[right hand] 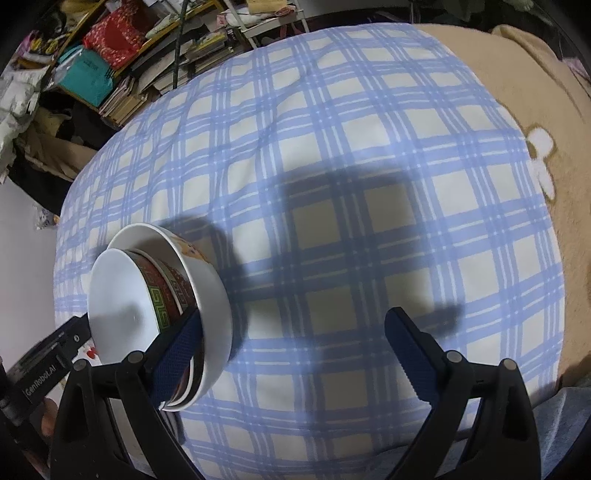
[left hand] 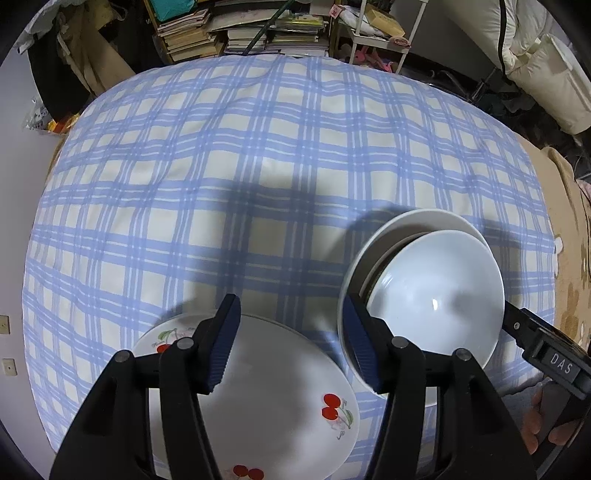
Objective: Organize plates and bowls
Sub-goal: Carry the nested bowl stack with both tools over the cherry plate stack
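Observation:
A stack of nested bowls point(left hand: 436, 295) sits on the checked cloth point(left hand: 258, 166), right of my left gripper point(left hand: 291, 349); a plain white bowl is on top. A stack of white plates with cherry prints point(left hand: 280, 402) lies under the left gripper, which is open and empty above them. In the right wrist view the bowl stack point(right hand: 162, 310) shows red and green patterned bowls inside a larger white bowl. My right gripper point(right hand: 295, 354) is open and empty; its left finger point(right hand: 177, 362) is right beside the stack's rim.
The blue checked cloth point(right hand: 369, 166) covers a soft surface. A tan blanket point(right hand: 517, 92) lies to the right. Books and boxes point(left hand: 240, 33) are piled behind the far edge. A white rack point(left hand: 373, 33) stands at the back.

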### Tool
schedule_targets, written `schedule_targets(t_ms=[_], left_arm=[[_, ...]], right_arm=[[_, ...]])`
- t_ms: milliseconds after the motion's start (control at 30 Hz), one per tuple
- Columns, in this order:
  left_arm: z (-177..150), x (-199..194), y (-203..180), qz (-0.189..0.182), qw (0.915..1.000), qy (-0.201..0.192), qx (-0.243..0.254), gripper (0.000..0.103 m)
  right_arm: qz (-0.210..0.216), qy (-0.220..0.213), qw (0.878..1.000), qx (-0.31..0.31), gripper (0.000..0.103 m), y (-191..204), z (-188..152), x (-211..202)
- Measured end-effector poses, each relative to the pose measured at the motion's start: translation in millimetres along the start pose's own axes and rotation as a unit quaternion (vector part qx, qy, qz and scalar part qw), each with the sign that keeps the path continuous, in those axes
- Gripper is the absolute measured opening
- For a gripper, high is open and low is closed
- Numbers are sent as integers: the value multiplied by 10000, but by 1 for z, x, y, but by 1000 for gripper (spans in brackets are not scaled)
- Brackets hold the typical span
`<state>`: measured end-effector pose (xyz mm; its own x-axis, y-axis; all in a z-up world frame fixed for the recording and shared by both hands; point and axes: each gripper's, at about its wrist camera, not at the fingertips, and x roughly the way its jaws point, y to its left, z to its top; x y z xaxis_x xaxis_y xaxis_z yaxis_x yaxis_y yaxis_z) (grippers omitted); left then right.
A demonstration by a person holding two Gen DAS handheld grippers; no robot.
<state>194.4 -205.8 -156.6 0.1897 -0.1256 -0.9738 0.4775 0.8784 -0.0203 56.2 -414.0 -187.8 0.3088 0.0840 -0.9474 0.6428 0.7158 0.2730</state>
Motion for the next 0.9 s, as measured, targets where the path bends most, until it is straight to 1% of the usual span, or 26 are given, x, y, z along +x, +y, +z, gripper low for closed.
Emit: schedule_targets(t_ms=[67,167,200,233,300,333,367,400,433,467,500,533,600,800,900], left_arm=[[-1,0,0,-13,10000,3,5,56],[-2,2,-3,25,9999,43,93,53],[-1,4,-6,18,9998,95,152,52],[-1,5,-8,34,9997,127,205,49],[-1,4,-13,21,9995,112,308,43],[0,4,-14,-30,9994,116,313,40],[0,3,-15,-104,9994,124,313,35],[0,3,-17,-175,9992,136,342,29],[0,3,-18,-207,9989,133,389,26],[-1,2,-22,-209,9986,123,471,21],[0,2,-25,-175,9984,113,521,18],[0,1,-29,-106,9982,96,589,17],[0,2,-34,-11,9978,86,654,10],[4,4,-37,8,9987,111,504,9],[4,5,-36,-77,9990,155,420,6]], right_arm=[[6,18,10000,-16,102,0,0,0],[185,174,9997,-34,86,3,0,1],[216,205,9995,-108,78,5,-1,1],[252,202,9994,-155,74,7,-1,-1],[292,233,9990,-248,62,10,-1,-2],[351,229,9986,-314,51,12,-1,-2],[430,243,9982,-354,45,13,0,-2],[488,261,9978,-375,33,15,0,-2],[578,288,9971,-411,27,17,0,-1],[709,327,9960,-444,17,20,0,-1],[748,334,9955,-467,12,22,0,-1],[741,327,9955,-500,10,25,-1,0],[684,290,9958,-533,10,27,-1,1],[792,273,9958,-378,10,24,0,6],[822,275,9957,-322,10,24,0,8]])
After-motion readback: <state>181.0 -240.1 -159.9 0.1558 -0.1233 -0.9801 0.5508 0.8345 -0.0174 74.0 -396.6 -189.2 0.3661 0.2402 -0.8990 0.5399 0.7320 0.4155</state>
